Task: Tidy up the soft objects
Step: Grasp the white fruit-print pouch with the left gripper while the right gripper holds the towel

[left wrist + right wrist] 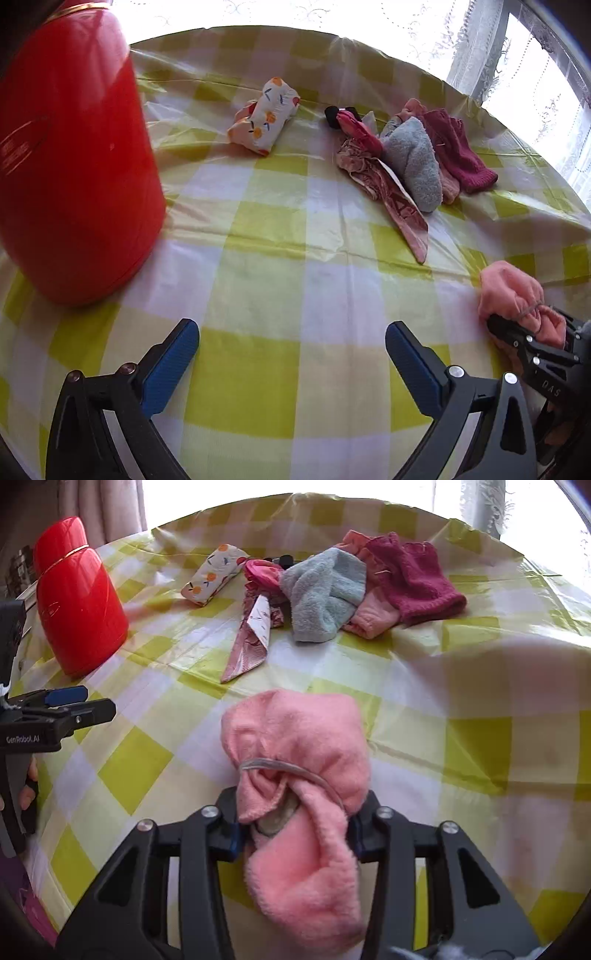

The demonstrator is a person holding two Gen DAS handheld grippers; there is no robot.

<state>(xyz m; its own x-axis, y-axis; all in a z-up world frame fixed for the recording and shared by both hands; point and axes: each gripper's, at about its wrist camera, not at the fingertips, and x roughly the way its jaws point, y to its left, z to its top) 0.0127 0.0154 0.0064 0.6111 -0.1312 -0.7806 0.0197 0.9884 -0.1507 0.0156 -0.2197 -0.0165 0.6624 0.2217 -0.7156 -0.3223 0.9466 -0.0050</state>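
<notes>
Pads of the right gripper (pixel 293 834) are almost wholly hidden by the pink cloth (pixel 295 760) clenched between them; only thin blue edges show at each side. A grey elastic band is looped around the cloth, and something greyish in its fold cannot be made out. The cloth's near end is cut off by the frame bottom. The left gripper (pixel 291 354) is seen released, its blue pads wide apart with nothing between them, over bare tablecloth (pixel 295 295). The red container (pixel 74 166) stands at the far left, its top cut off in the left view. A pile is gathered at the far middle: grey cloth (pixel 325 590), maroon cloth (pixel 417 579), a patterned strip (pixel 251 646) and a small black item partly buried. A printed roll (pixel 212 576) lies apart, just left of the pile. Between the grippers and the pile the tablecloth is open. The far table edge is washed out by window glare.
</notes>
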